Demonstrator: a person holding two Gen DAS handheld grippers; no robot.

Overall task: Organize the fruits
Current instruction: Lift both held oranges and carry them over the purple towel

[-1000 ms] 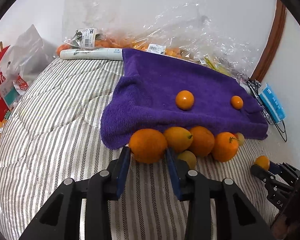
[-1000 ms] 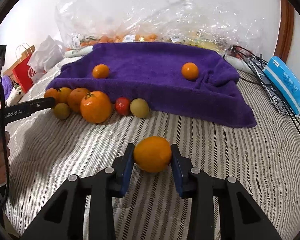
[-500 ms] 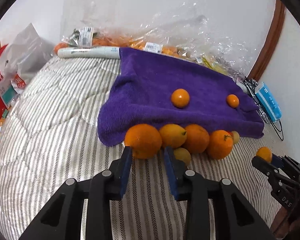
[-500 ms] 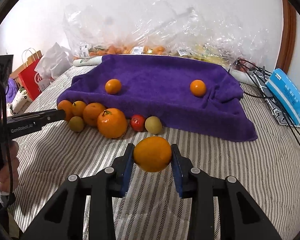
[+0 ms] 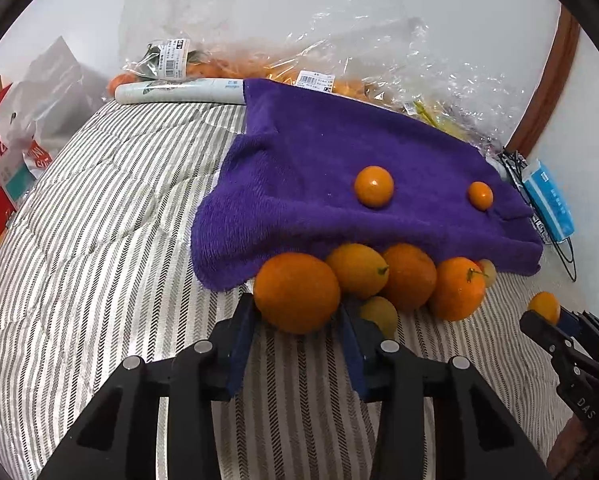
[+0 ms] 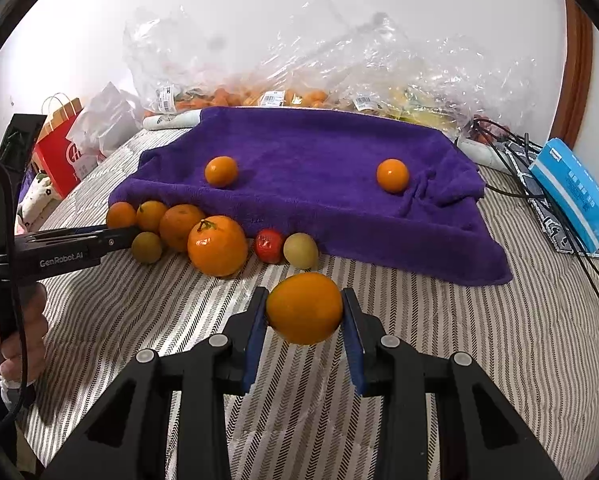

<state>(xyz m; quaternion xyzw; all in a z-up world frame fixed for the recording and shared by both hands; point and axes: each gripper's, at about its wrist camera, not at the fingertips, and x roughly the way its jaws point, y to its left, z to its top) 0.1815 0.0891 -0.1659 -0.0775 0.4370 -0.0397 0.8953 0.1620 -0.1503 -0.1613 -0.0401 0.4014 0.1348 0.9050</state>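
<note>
My left gripper is shut on a large orange at the left end of a row of fruit along the front edge of a purple towel. Two small oranges lie on the towel. My right gripper is shut on an orange held above the striped bedding, in front of the fruit row. The right view shows the left gripper among the left fruits, and the towel with two oranges.
Clear plastic bags of produce lie behind the towel against the wall. A red paper bag and a white bag stand at the left. A blue box and black cables lie at the right. Striped bedding spreads to the left.
My right gripper has lifted its orange and moved closer to the fruit row and towel. My left gripper has stayed closed on the large orange with only a slight shift.
</note>
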